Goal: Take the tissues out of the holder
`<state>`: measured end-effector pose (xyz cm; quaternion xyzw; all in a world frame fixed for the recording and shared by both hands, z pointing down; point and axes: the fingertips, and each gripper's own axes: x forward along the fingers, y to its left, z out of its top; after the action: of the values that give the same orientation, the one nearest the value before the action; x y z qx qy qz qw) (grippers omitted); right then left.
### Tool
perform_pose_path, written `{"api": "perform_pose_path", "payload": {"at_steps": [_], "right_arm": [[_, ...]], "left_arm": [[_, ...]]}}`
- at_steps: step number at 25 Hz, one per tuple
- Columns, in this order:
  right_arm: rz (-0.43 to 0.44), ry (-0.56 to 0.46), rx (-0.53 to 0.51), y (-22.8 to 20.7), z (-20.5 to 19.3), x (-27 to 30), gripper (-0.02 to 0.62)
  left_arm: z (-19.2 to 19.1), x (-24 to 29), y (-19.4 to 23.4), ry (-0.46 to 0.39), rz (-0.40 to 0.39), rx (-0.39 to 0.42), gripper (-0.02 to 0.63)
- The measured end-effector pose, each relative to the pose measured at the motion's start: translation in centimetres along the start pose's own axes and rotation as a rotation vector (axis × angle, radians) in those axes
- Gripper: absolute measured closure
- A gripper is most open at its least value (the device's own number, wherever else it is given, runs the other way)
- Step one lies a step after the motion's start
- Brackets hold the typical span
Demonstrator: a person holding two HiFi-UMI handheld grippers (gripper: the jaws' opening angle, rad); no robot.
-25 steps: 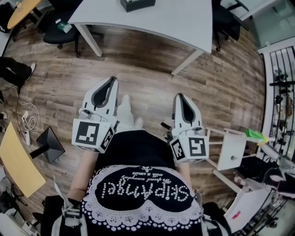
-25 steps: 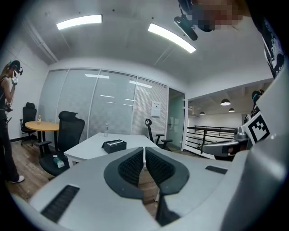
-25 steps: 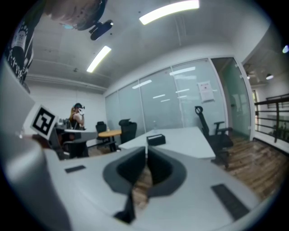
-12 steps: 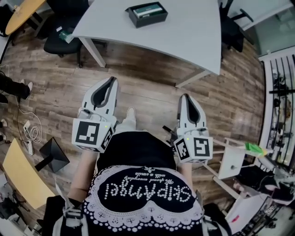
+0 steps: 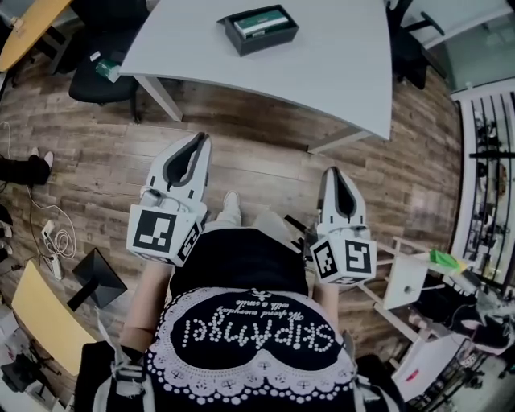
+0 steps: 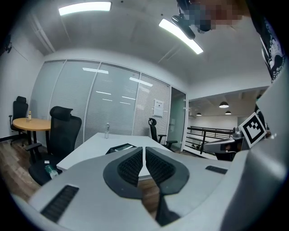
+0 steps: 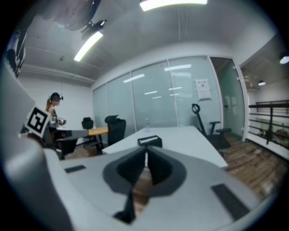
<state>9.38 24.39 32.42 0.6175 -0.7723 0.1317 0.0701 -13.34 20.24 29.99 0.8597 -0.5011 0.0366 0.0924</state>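
I see even, fairly bright light from the ceiling strip lamps [image 6: 85, 7], which blow out to white glare in both gripper views. Those views fade to black at the corners. The head view bows hard at its edges. The right gripper [image 7: 146, 153] looks soft, out of focus.

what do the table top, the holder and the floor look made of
Table top: even matte white, likely laminate.
Holder: dark matte box, plastic or leather, can't tell.
Floor: brown grained planks, wood or wood-look vinyl.
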Motion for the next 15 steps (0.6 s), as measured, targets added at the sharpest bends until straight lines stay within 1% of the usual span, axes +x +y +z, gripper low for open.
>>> {"api": "perform_pose_path", "payload": {"at_steps": [7, 15], "right_arm": [[0.030, 0.042, -0.010, 1.5, -0.2, 1.5, 0.560], [0.054, 0.065, -0.009, 2.0, -0.6, 2.6, 0.560]], "left_arm": [[-0.7, 0.7, 1.3, 0.041, -0.012, -0.019, 0.571], [-1.7, 1.0, 2.2, 0.070, 0.011, -0.038, 0.571]]}}
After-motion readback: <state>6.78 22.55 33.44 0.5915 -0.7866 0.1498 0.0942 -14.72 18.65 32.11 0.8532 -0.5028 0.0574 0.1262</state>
